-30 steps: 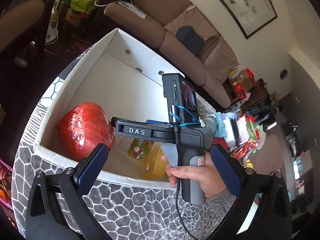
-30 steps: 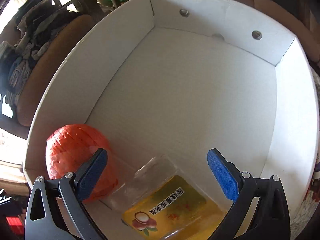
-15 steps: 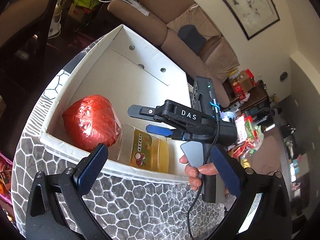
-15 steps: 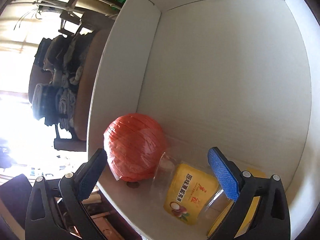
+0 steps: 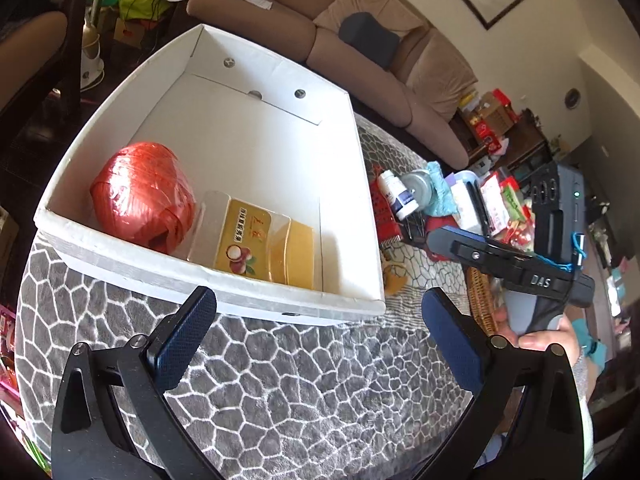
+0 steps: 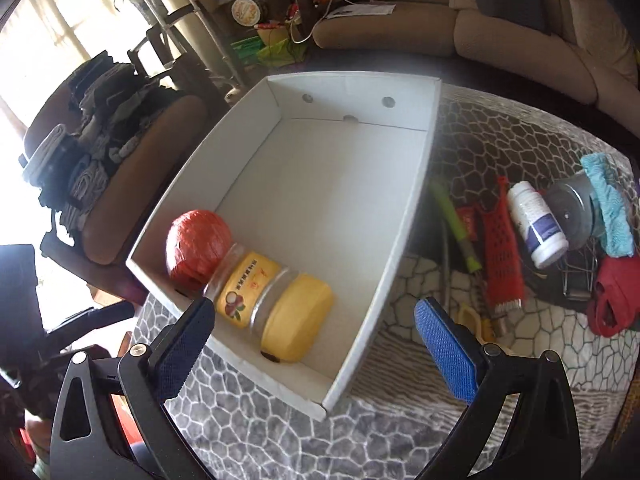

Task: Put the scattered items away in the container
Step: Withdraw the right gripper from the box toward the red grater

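Note:
A white cardboard box sits on the grey patterned cloth. Inside lie a red ball of twine and a clear jar with a yellow lid and label, on its side. My left gripper is open and empty, in front of the box's near wall. My right gripper is open and empty, above the box's near right corner. Scattered to the right of the box lie a white pill bottle, a red mesh piece and a green stick.
Also in the pile are a grey tin, a teal cloth, a red item and a wire rack. A wicker basket stands near the right hand. A brown sofa lies beyond the table.
My right gripper has pulled up and back out of the box to its right side, leaving the jar lying inside. My left gripper has drawn back a little.

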Available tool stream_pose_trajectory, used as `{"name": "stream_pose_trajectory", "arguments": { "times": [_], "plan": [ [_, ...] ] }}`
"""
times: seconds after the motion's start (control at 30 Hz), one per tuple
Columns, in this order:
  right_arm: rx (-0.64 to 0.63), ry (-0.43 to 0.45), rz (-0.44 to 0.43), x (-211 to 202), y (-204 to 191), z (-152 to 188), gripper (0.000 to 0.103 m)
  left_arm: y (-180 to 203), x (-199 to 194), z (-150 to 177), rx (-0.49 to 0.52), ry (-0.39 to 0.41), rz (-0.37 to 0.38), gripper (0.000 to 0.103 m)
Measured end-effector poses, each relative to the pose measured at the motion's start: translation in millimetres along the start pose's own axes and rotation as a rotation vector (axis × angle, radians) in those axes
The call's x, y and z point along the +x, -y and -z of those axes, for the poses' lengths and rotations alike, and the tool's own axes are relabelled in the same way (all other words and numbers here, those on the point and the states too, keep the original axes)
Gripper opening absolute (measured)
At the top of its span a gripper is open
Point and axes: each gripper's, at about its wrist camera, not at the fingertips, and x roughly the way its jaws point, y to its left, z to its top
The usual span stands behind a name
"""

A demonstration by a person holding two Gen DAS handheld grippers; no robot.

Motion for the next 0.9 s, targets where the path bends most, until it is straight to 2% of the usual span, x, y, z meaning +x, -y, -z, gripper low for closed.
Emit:
{"name": "stream_pose_trajectory", "arguments": {
  "times": [0.33,0.47,0.67,0.77,0.9],
  "plan": [
    [0.061,0.044,-0.008,-57.9,46.0,63.1,0.102,67.4,39.0,40.0,0.121,-0.081,-0.044,0.103],
    [0.129,0.088,-0.013,-70.0,71.6,89.2,0.102,99.6,53.4,56.0,0.188,-0.087,-0.025,0.103],
    [0.248,0.146,0.006,-68.6,117.6,125.3,0.102,145.7,88.9,84.6,0.279,-0.096,0.005,0.103],
    [0.293,0.175,0.035,-65.6,137.9,139.8,0.102,159.6,114.3,92.8,0.277,-0.118,0.005,0.103],
    [0.338,0.210,0.027,-62.6,162.5,153.1,0.102,169.8,150.2,97.3,0.275,-0.156,-0.010,0.103]
  ]
}}
